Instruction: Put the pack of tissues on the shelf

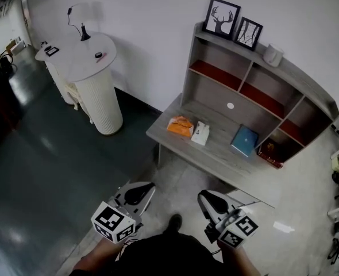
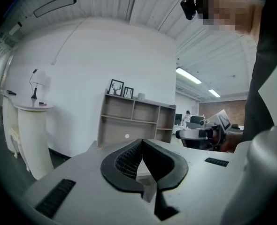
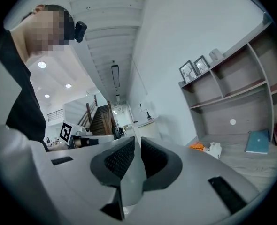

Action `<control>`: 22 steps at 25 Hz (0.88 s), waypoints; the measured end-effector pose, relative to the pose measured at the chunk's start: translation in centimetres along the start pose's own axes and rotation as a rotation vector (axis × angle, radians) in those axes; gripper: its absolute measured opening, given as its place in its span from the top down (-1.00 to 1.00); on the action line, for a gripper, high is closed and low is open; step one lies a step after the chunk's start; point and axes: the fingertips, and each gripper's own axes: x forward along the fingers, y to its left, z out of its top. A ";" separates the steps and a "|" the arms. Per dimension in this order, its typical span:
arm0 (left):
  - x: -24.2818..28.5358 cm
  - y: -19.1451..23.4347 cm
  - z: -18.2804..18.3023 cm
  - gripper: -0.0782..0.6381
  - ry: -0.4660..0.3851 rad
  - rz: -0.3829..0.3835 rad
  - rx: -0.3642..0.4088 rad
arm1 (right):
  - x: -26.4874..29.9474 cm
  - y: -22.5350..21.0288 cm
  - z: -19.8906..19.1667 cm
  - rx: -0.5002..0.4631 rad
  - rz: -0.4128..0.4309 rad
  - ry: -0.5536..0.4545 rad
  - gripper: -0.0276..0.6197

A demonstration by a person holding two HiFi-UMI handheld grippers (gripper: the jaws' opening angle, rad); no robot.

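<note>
An orange soft pack (image 1: 180,125) lies on the grey desk (image 1: 215,154), with a white pack (image 1: 200,133) right beside it. Behind them rises the shelf unit (image 1: 247,76) with open compartments. Both packs also show far off in the right gripper view, the orange pack (image 3: 197,146) and the white pack (image 3: 215,149). My left gripper (image 1: 139,193) and right gripper (image 1: 207,199) hover over the floor in front of the desk, well short of the packs. The left gripper (image 2: 142,146) is shut with nothing in it. So is the right gripper (image 3: 136,149).
A blue book (image 1: 245,140) and a red box (image 1: 271,152) sit on the desk's right part. Two framed pictures (image 1: 221,17) and a white cup (image 1: 273,54) stand on the shelf top. A white round pedestal table (image 1: 92,68) with a lamp stands at the left.
</note>
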 end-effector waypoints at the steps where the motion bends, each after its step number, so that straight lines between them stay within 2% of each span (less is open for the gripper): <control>1: 1.1 0.5 0.2 0.73 0.001 0.003 -0.003 | 0.3 -1.0 0.3 0.005 0.002 0.001 0.84; 7: 7.0 2.5 1.6 0.73 0.021 0.013 -0.002 | 1.8 -6.8 2.4 0.012 0.014 0.000 0.84; 15: 11.9 5.5 2.7 0.73 0.004 0.035 -0.006 | 4.0 -10.7 3.6 0.007 0.032 0.004 0.84; 22: 15.6 10.1 2.4 0.73 0.029 0.009 -0.010 | 7.8 -14.6 3.9 0.015 -0.012 0.019 0.84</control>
